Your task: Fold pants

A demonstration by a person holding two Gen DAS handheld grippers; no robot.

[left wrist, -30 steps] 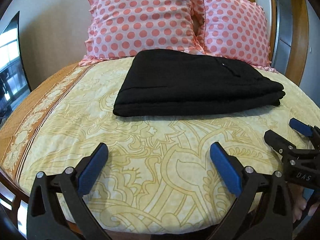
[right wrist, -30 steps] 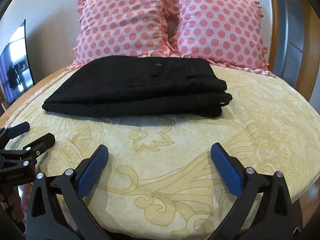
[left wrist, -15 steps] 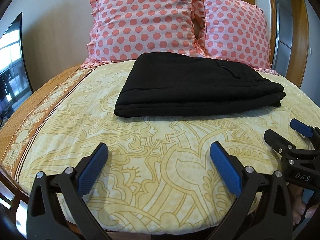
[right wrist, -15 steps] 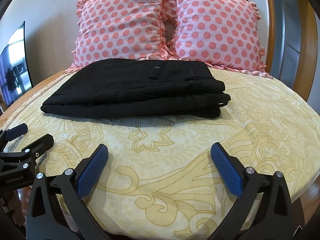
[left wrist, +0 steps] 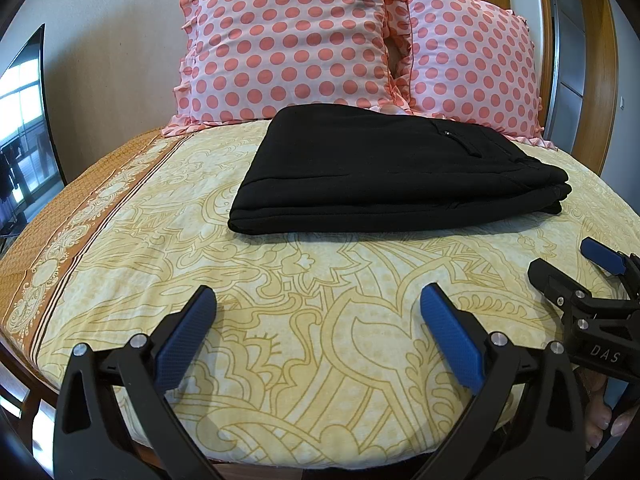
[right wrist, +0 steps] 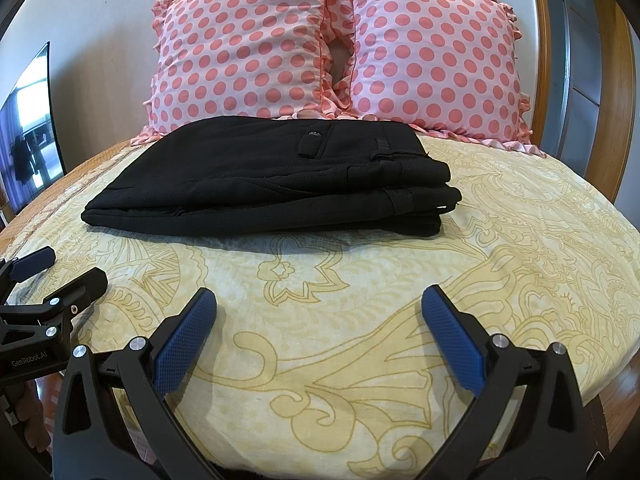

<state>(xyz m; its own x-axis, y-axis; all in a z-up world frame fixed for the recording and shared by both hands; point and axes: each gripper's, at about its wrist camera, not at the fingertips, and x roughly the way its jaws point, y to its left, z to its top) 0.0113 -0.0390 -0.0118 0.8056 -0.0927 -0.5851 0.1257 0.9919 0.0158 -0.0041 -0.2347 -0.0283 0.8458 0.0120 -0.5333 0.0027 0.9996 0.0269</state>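
Observation:
Black pants lie folded in a flat stack on the yellow patterned bed sheet, in front of the pillows; they also show in the right wrist view. My left gripper is open and empty, low over the near sheet, short of the pants. My right gripper is open and empty, also short of the pants. Each gripper shows in the other's view: the right one at the right edge, the left one at the left edge.
Two pink pillows with red dots lean against the wall behind the pants. A wooden headboard post stands at the right. A dark screen stands at the left. The bed's front edge is just below the grippers.
Both grippers have tilted or drawn back slightly, so the pants and pillows sit lower in view. The pants have not moved. Both grippers stay open.

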